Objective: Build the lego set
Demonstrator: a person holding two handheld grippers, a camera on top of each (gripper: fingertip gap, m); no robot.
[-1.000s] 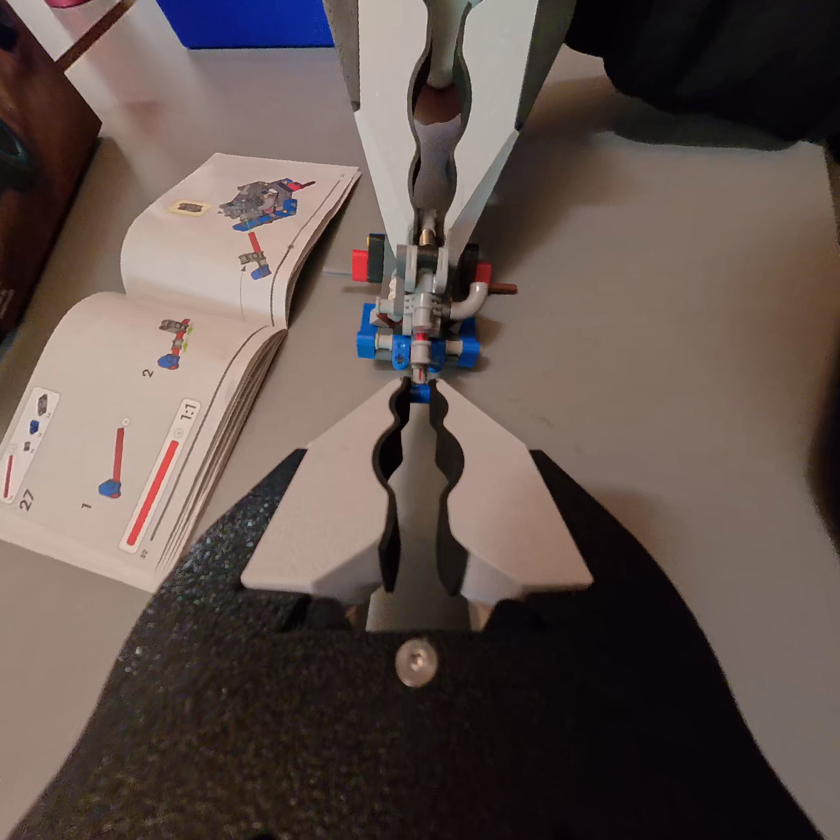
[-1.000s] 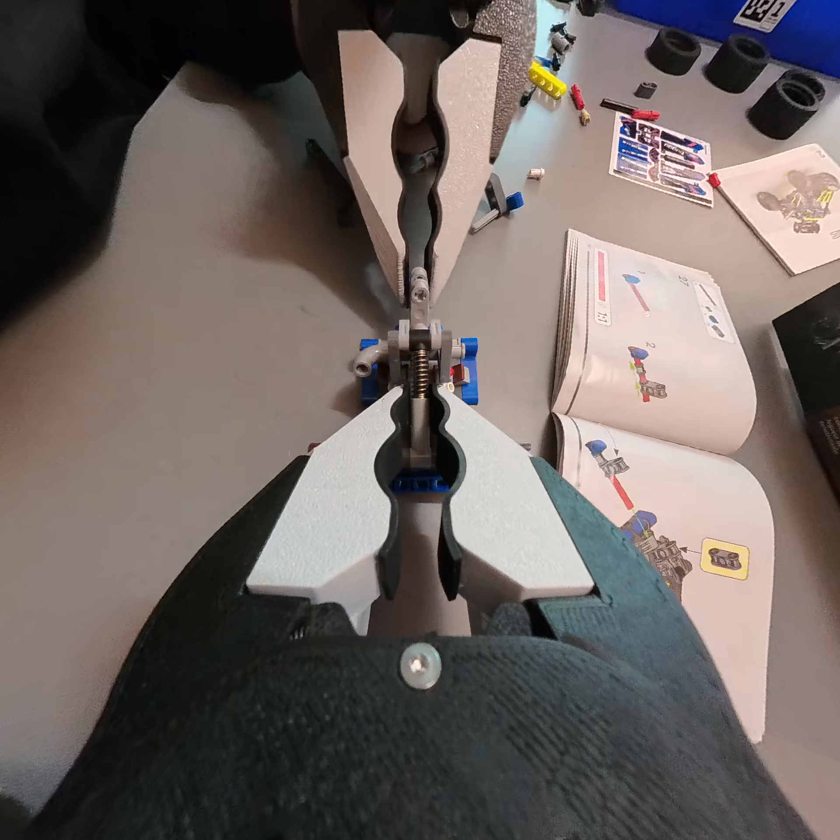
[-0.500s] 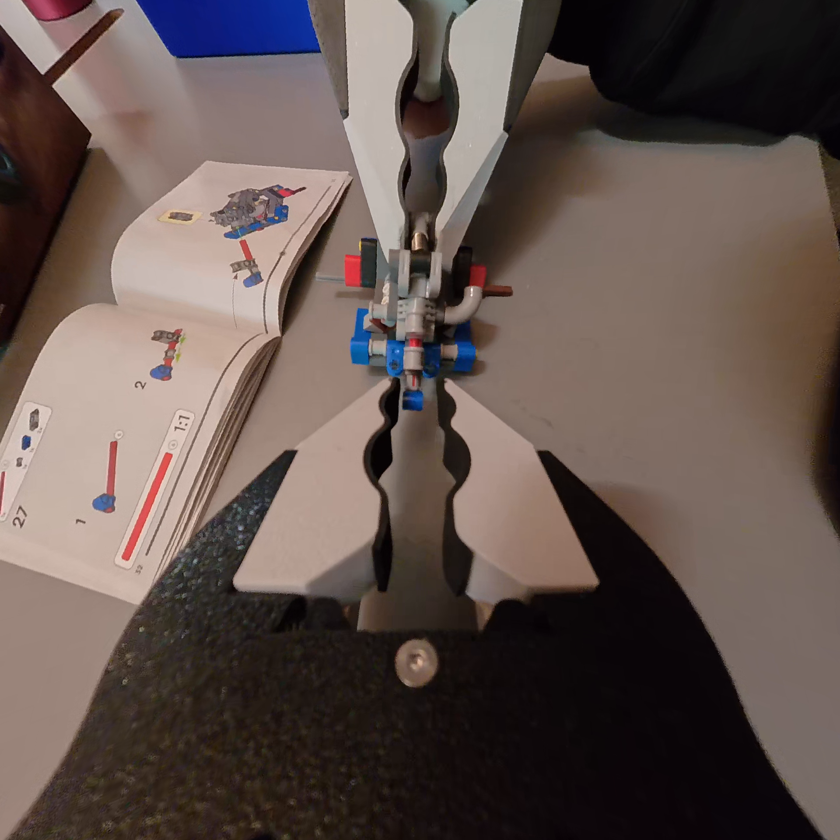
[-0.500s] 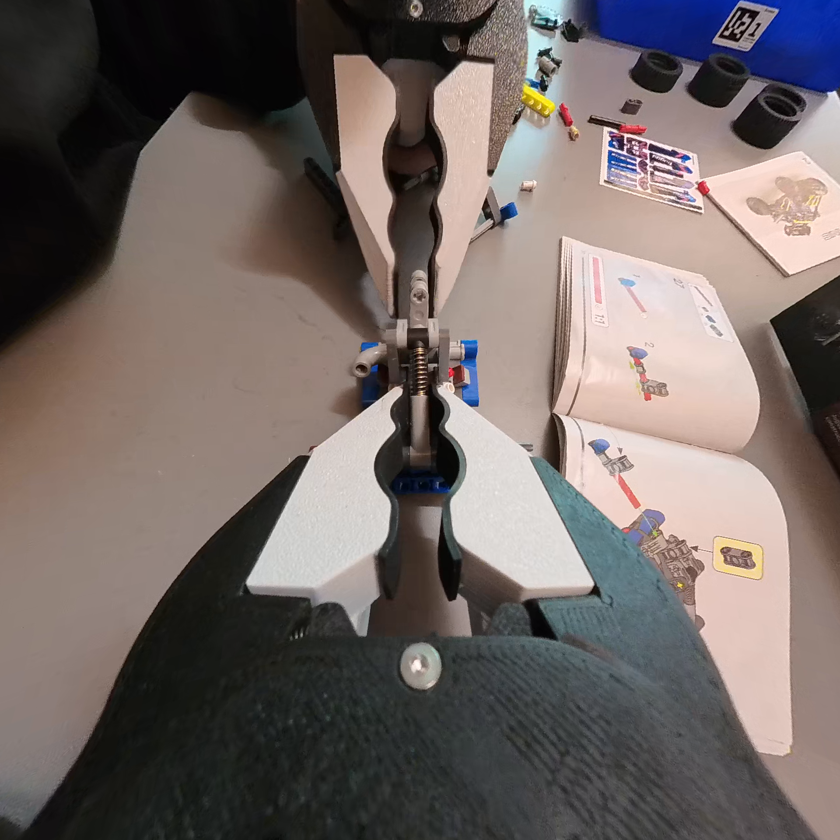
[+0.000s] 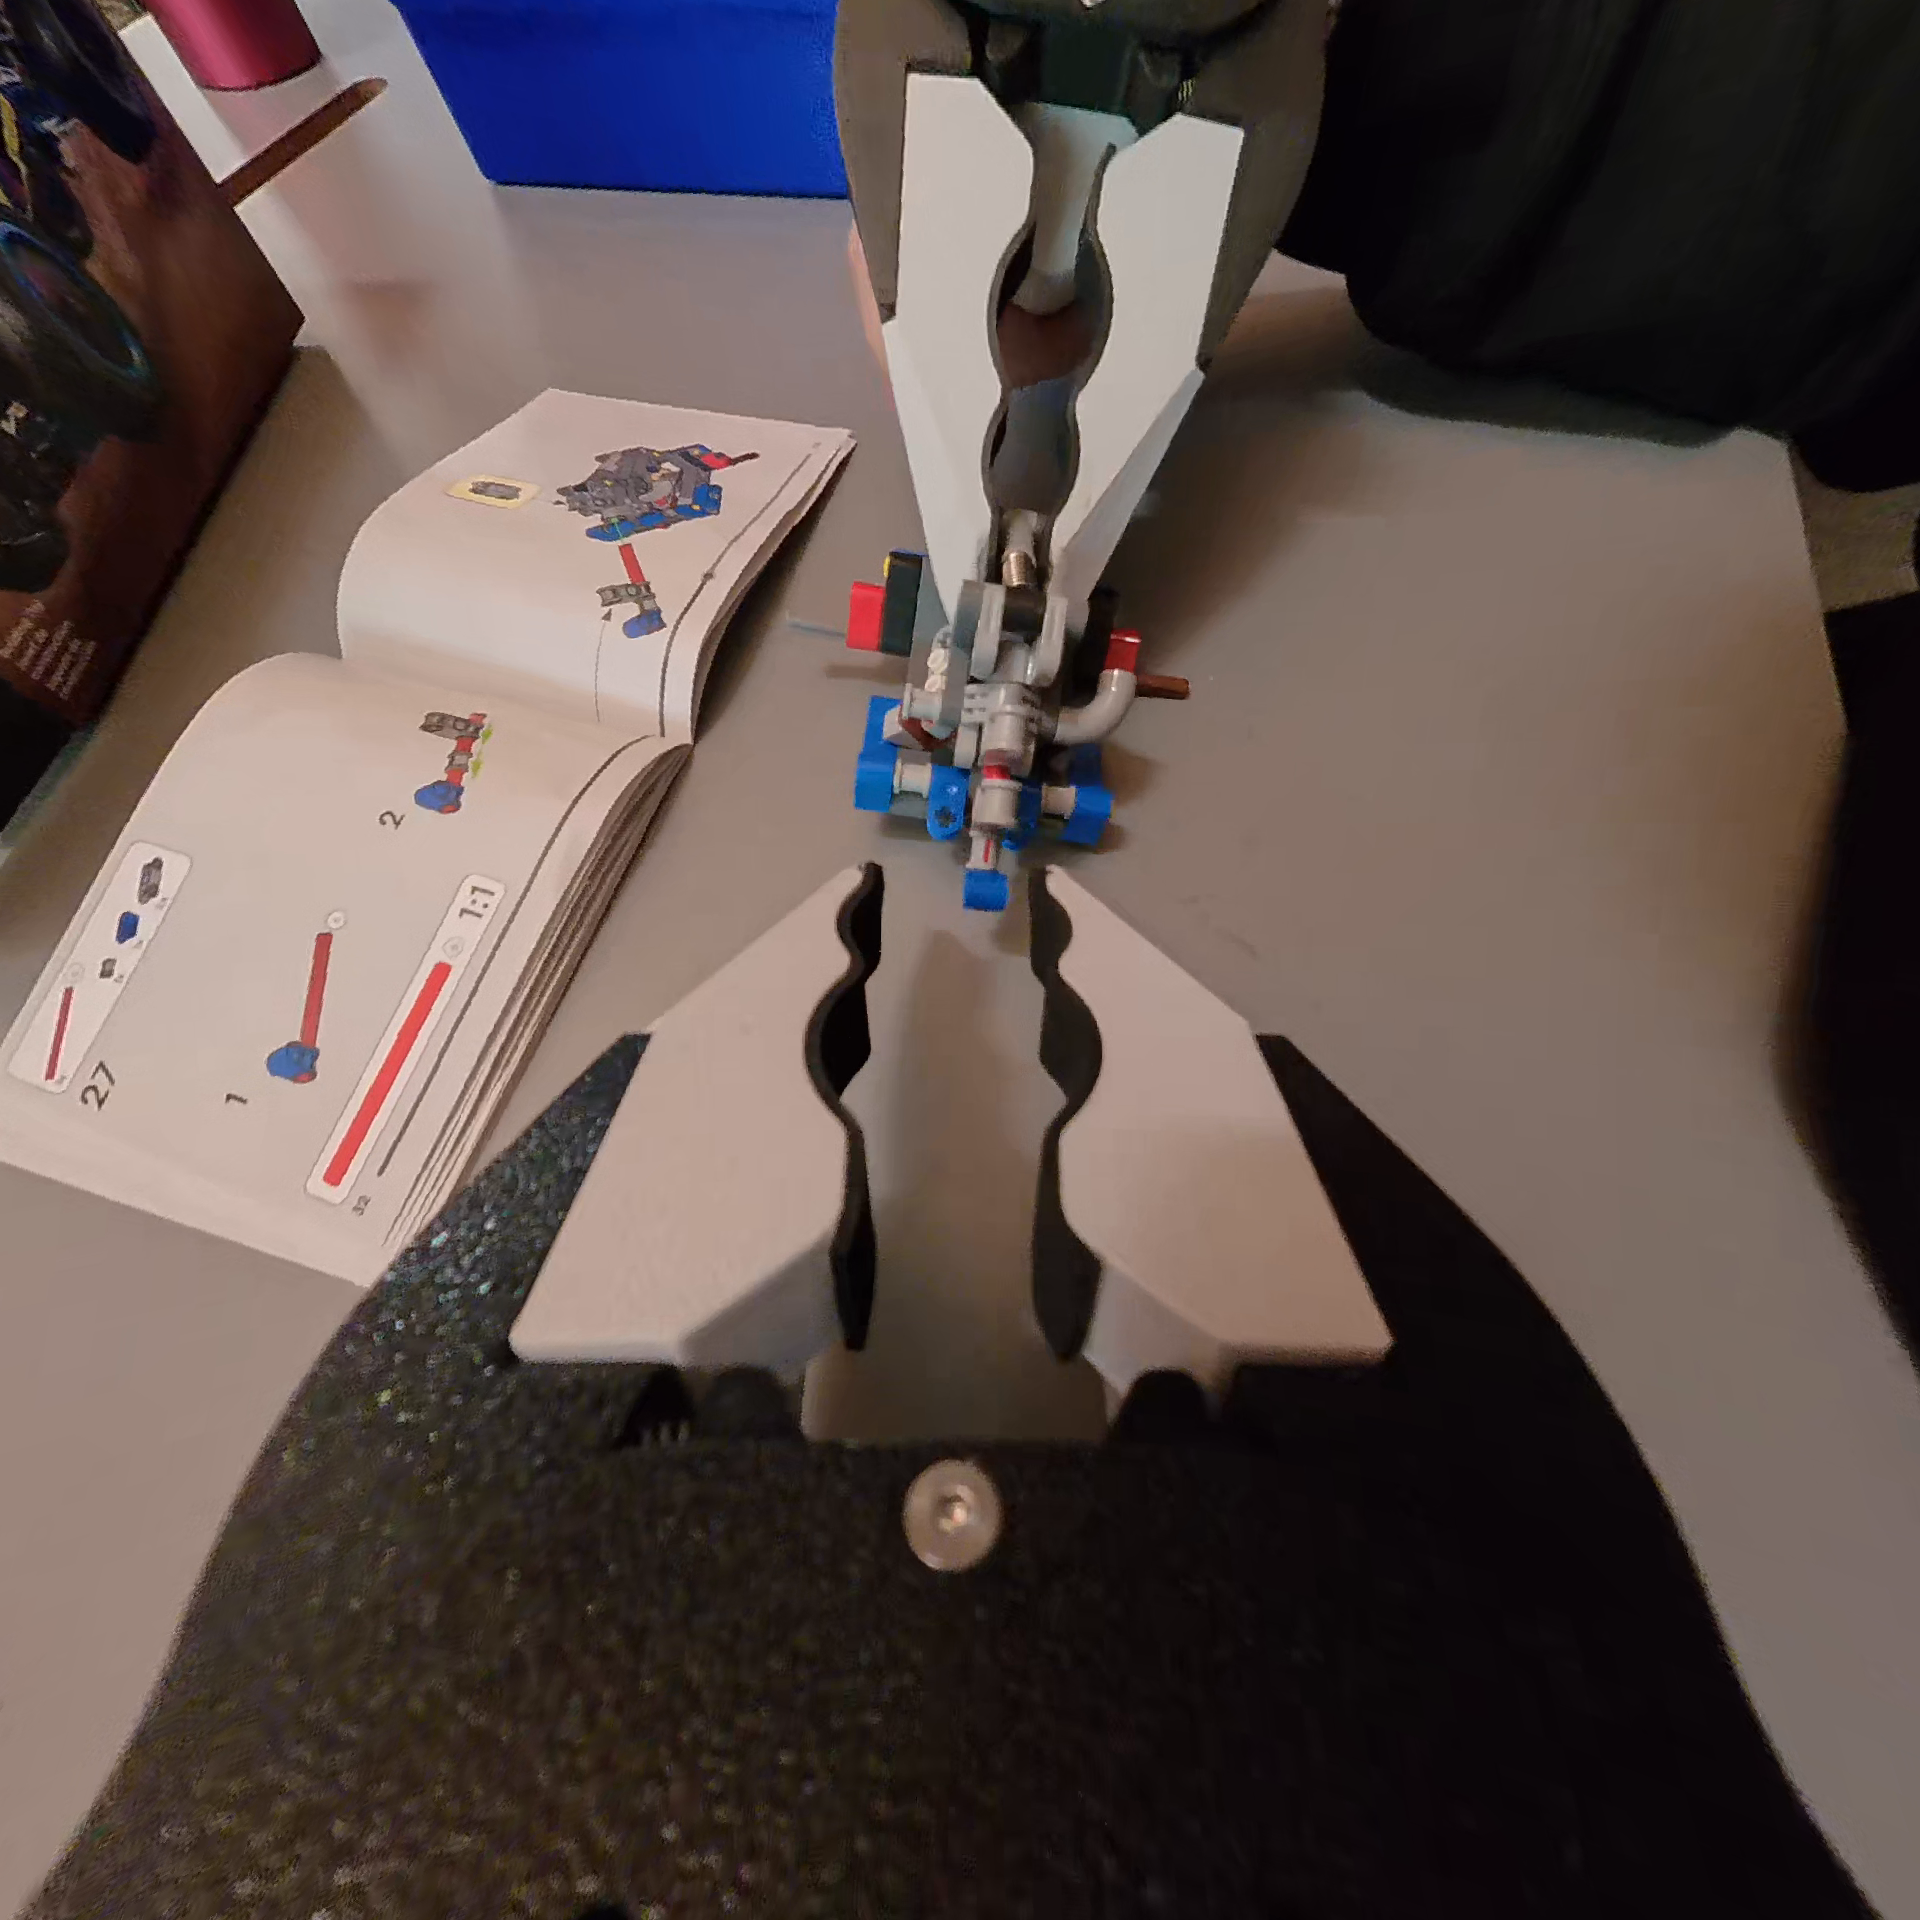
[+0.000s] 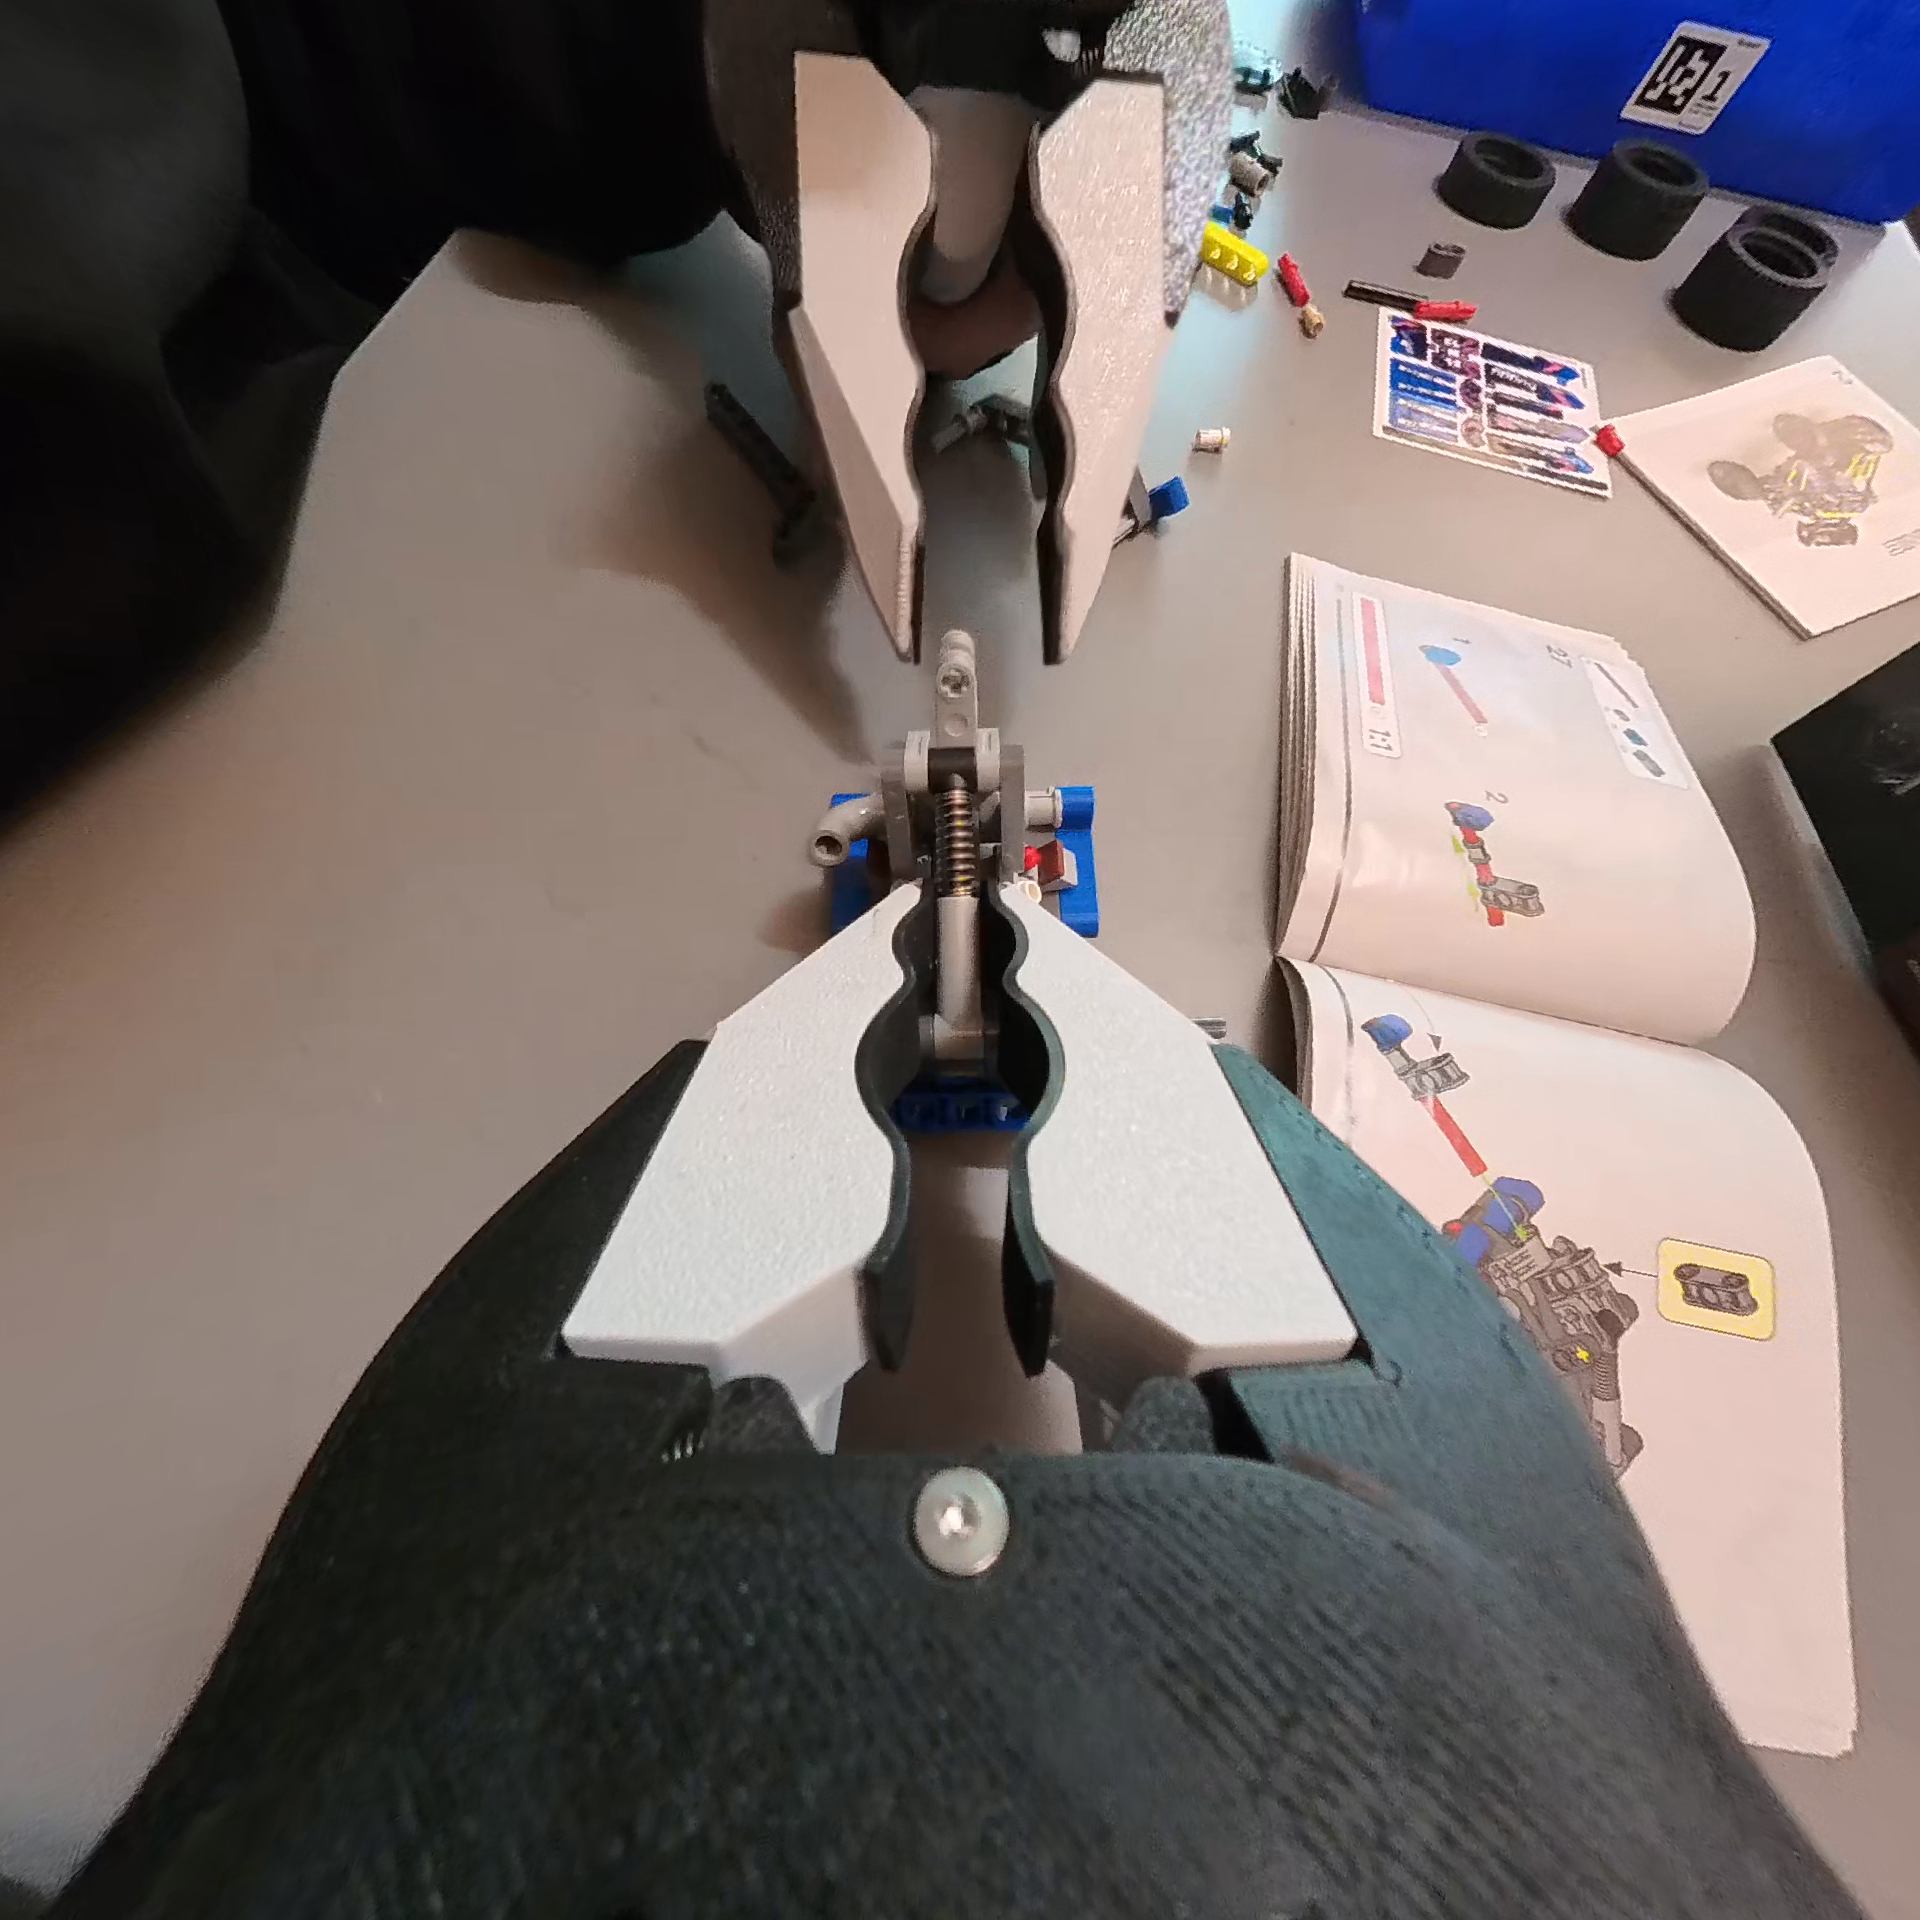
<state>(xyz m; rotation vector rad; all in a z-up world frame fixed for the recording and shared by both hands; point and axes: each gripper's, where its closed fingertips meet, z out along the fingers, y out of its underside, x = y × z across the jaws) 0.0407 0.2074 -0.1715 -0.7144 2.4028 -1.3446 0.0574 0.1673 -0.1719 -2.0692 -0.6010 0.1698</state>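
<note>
A small lego assembly [image 5: 987,717] of blue, grey and red parts stands on the grey table [image 5: 1455,831]. A red axle with a blue end piece [image 5: 985,888] sticks out of it towards my left gripper. My left gripper [image 5: 956,891] is open, its tips either side of the blue end piece and not touching it. My right gripper [image 6: 961,920] is shut on the assembly [image 6: 956,831], clamping its grey spring strut from the far side. In the right wrist view the left gripper [image 6: 982,655] hangs open just beyond the assembly.
An open instruction booklet [image 5: 416,831] lies left of the assembly; it also shows in the right wrist view [image 6: 1507,831]. A sticker sheet [image 6: 1486,416], a second booklet [image 6: 1787,488], black tyres [image 6: 1636,197], loose parts [image 6: 1231,255] and a blue bin [image 6: 1558,73] lie beyond. A box [image 5: 94,364] stands at the left. The grippers' ends are close to 5 cm from one another.
My left gripper has opened, let go of the blue end of the red axle and drawn back a little. My right gripper still holds the assembly.
</note>
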